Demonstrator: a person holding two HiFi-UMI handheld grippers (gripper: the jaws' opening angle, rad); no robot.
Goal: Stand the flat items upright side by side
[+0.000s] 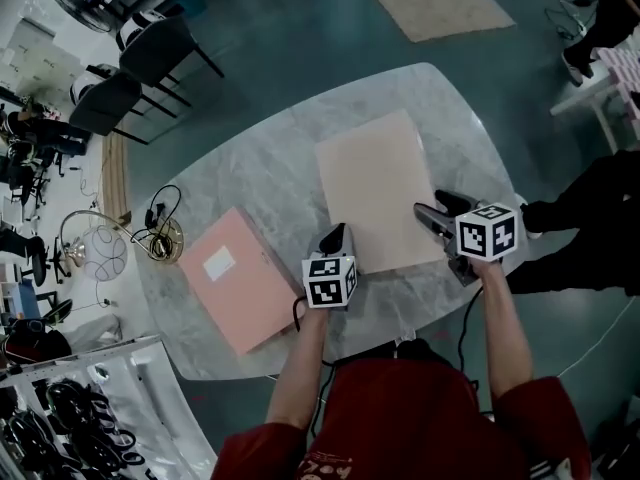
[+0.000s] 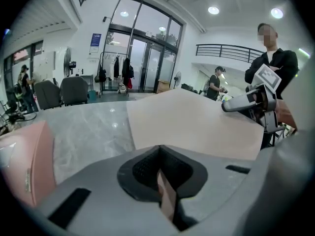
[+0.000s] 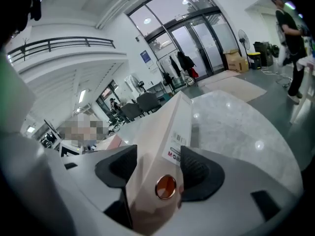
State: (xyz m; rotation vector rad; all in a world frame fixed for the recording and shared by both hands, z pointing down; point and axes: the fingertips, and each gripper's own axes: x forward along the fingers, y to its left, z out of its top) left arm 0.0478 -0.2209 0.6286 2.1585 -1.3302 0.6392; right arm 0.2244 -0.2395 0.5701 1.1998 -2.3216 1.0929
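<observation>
Lying flat on the bench (image 1: 250, 158), the beige binder (image 1: 375, 193) runs lengthwise away from the person. The left gripper (image 1: 335, 238) has its jaws closed on the near cover edge, and the right gripper (image 1: 430, 218) jaws clamp wide across the spine. Only the right gripper view shows that spine's ring hole. A pink binder (image 1: 245, 278) lies flat to the left.

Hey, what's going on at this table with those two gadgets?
A person holds a claw tool in each hand over a marble table, working on two flat folders. The left claw is pinched on the near edge of the pale folder, and the right claw grips that same folder's spine. It looks flat or barely raised. The pink folder lies flat to the left, untouched. Neither is upright yet.
</observation>
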